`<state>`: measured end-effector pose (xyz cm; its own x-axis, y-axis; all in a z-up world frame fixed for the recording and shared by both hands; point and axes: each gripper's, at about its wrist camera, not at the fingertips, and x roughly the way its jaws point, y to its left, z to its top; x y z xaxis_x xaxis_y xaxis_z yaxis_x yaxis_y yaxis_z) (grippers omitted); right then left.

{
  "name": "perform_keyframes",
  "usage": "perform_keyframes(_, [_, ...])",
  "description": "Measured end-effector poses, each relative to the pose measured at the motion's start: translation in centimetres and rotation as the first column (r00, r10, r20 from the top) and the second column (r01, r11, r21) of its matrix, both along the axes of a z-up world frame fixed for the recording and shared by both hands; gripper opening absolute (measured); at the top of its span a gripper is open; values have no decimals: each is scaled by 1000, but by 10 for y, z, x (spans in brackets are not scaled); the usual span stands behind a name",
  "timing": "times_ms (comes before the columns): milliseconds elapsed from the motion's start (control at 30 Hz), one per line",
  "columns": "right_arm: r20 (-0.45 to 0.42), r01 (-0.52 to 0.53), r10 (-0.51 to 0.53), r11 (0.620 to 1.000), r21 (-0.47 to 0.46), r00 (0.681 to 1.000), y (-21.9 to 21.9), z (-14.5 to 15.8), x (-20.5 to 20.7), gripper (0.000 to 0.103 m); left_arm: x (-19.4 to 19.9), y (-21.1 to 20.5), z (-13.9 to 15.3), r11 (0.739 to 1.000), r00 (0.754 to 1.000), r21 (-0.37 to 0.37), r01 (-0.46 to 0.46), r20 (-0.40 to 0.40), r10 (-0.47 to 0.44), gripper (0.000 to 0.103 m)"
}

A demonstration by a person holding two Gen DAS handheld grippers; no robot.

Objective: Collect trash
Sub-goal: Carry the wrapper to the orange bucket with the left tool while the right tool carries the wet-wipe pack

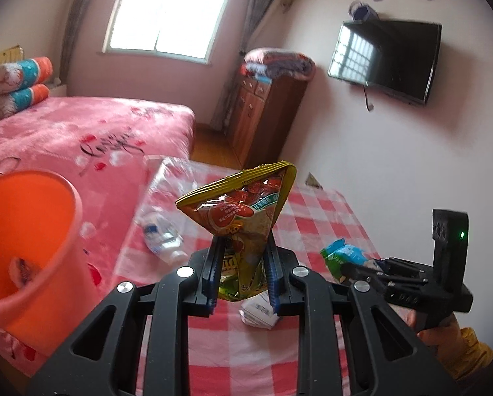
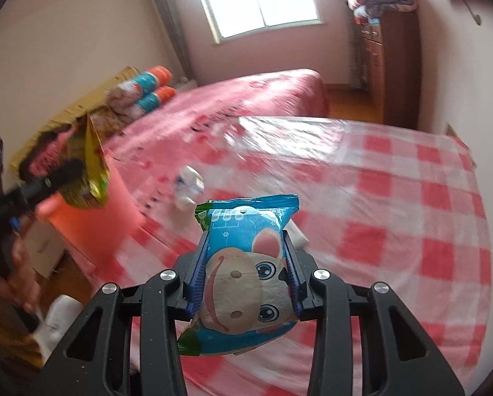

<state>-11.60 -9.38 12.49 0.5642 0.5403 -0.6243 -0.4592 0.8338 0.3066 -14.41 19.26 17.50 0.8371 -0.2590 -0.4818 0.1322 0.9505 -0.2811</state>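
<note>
My left gripper (image 1: pixel 243 244) is shut on a yellow and red snack bag (image 1: pixel 243 204), which stands up between its blue pads above the checked table (image 1: pixel 315 217). My right gripper (image 2: pixel 246 235) is shut on a blue packet with a cartoon animal (image 2: pixel 246 264), also lifted off the table. In the left wrist view the right gripper (image 1: pixel 348 269) and its blue packet (image 1: pixel 343 253) show at the right. An orange bucket (image 1: pixel 32 231) stands left of the table, with something lying in its bottom. From the right wrist view the left gripper (image 2: pixel 65 173) holds the snack bag (image 2: pixel 94 165) above the bucket (image 2: pixel 91 221).
A crushed clear plastic bottle (image 1: pixel 162 236) lies on the table's left side, and a crumpled white item (image 1: pixel 258 312) sits under my left gripper. A pink bed (image 1: pixel 81 132) is beyond the bucket. A wooden cabinet (image 1: pixel 262 115) and a wall television (image 1: pixel 386 57) are farther back.
</note>
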Motion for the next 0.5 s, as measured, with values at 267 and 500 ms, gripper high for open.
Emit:
perform_keyframes(267, [50,-187,182,971,147,982,80,66,25,41,-26,63,33,985,981,5,-171,94,170,25])
perform_keyframes(500, [137,-377,358,914,148,923,185,111,27,41,-37,128,27,939,936,-9,-344,76,344,25])
